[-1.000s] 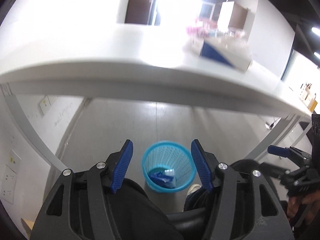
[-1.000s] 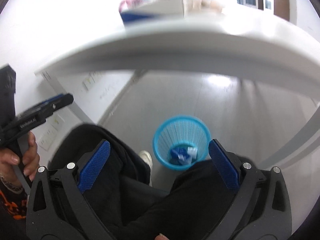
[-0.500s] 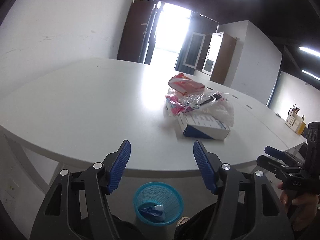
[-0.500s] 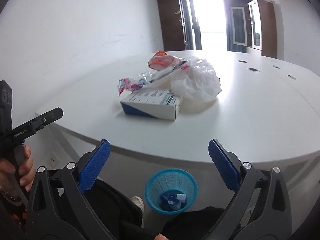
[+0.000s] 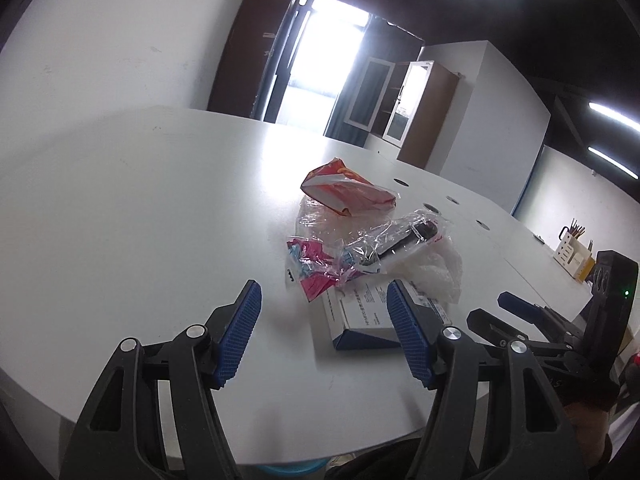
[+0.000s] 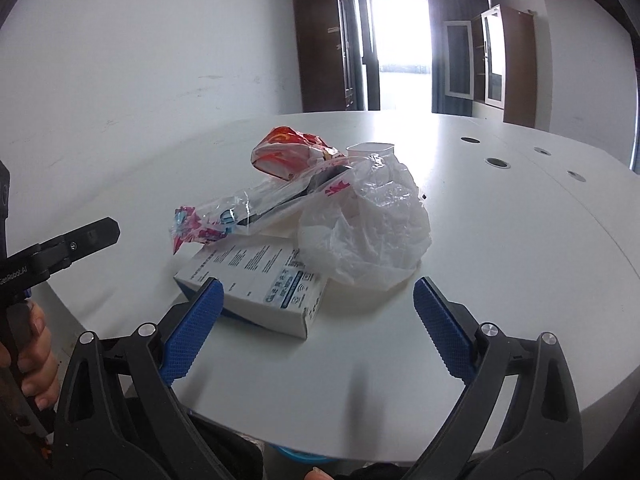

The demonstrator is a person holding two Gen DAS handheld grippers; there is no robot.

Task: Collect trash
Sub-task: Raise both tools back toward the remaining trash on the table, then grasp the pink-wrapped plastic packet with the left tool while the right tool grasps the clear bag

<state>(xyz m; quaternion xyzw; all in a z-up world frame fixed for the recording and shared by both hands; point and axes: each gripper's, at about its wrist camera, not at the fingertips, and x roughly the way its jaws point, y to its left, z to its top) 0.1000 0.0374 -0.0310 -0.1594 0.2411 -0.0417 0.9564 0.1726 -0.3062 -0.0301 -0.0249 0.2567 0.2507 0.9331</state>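
Observation:
A pile of trash lies on the white table (image 5: 120,220) (image 6: 500,240). It holds a white and blue box (image 5: 360,316) (image 6: 256,280), a clear wrapper with pink print (image 5: 316,264) (image 6: 208,224), a red-orange snack bag (image 5: 348,190) (image 6: 288,152) and a crumpled white plastic bag (image 6: 368,224). My left gripper (image 5: 322,286) hovers open just short of the box, empty. My right gripper (image 6: 317,283) stands wide before the box and bag; its jaws are closing with nothing between them. Only the rim of the blue bin (image 6: 304,456) shows under the table edge.
A white cup (image 6: 370,147) stands behind the bag. Round cable holes (image 6: 498,163) dot the table to the right. A pen holder (image 5: 574,256) sits far right. A hand (image 6: 36,344) holds the left gripper's handle. Cabinets and a bright doorway lie beyond.
Both grippers have risen from below the table edge to above the tabletop. The blue bin has dropped almost out of view, and the trash pile now lies straight ahead.

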